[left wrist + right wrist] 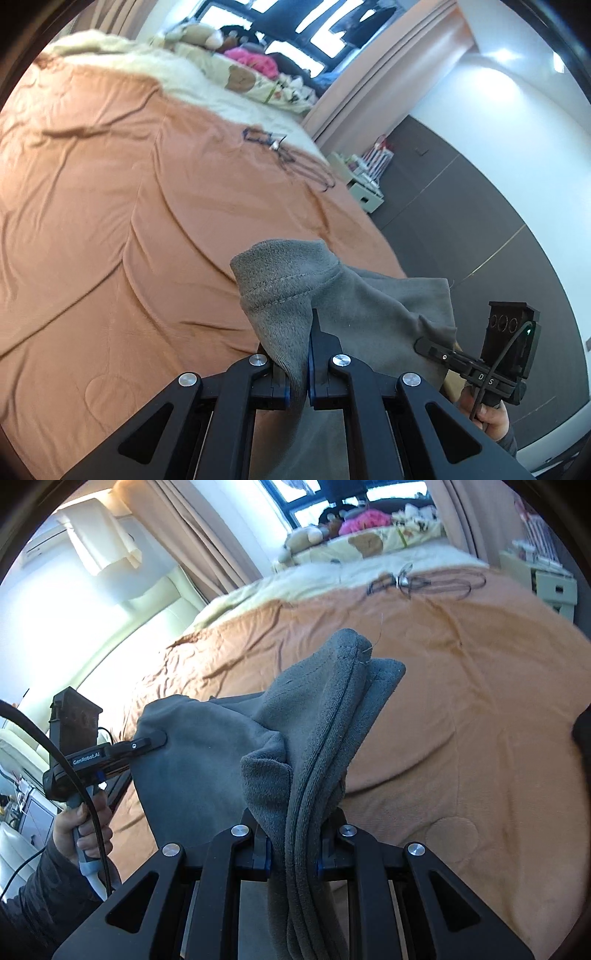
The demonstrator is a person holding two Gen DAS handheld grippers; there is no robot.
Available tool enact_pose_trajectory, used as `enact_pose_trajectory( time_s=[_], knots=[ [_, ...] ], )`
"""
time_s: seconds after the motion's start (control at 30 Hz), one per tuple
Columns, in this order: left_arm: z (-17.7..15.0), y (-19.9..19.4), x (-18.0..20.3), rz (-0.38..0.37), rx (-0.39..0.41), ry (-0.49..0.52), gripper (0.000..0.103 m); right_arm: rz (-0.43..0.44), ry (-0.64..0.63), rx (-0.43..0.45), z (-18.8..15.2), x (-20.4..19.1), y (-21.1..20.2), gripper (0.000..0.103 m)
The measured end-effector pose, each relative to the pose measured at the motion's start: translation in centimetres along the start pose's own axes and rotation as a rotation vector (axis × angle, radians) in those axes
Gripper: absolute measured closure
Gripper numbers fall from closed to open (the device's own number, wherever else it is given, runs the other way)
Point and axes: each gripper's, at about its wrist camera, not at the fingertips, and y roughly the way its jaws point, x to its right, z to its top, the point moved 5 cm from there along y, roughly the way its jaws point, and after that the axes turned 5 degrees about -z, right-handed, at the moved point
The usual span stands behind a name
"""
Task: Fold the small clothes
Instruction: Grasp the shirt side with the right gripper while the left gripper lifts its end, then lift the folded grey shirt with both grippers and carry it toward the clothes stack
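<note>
Grey garment (343, 295) pinched by both grippers (299, 380) (291, 853); hanging cloth (99, 542) only right view.

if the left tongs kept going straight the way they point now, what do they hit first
Probably the orange bedspread. The left tongs are shut on the grey garment, which bunches just ahead of the tips; beyond it the line angles down toward the bed. Depth is unclear in the fisheye view.

- A grey fleece garment (207, 753) is held up above the orange bedspread, stretched between two pinched corners.
- Stitched hems (284, 280) are bunched and folded, with fabric hanging below.
</note>
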Motion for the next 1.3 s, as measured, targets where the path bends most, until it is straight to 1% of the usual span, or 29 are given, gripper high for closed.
enact_pose_trajectory(
  time_s=[0.3,0.57,0.83,0.9,0.93,0.97,1.03,1.1,1.3],
  knots=[
    [-1.6,-6.2,6.6,-0.025,0.086,0.08,0.097,-0.023,-0.035,0.098,-3.7,-3.2,-8.5,0.091],
    [-3.2,-10.2,10.8,-0.044,0.145,0.119,0.097,-0.044,-0.09,0.175,-7.7,-6.0,-15.4,0.091],
    [-5.0,-13.8,16.2,-0.088,0.183,0.177,0.098,-0.069,-0.14,0.253,-11.5,-8.7,-22.8,0.091],
    [-5.5,-14.5,17.5,-0.095,0.185,0.19,0.098,-0.078,-0.148,0.263,-12.1,-9.0,-23.5,0.091],
    [-5.8,-14.8,18.1,-0.101,0.186,0.196,0.098,-0.084,-0.154,0.272,-12.7,-9.3,-24.5,0.091],
    [-6.0,-15.1,18.7,-0.107,0.187,0.203,0.098,-0.086,-0.157,0.276,-12.4,-9.3,-24.3,0.091],
    [-6.7,-15.8,20.1,-0.119,0.188,0.215,0.098,-0.089,-0.16,0.291,-13.5,-9.9,-25.9,0.091],
    [-7.1,-16.3,21.1,-0.133,0.186,0.22,0.098,-0.096,-0.165,0.298,-13.6,-9.9,-26.2,0.091],
    [-8.3,-17.6,23.7,-0.164,0.181,0.23,0.098,-0.115,-0.185,0.325,-15.5,-11.2,-29.1,0.092]
  ],
)
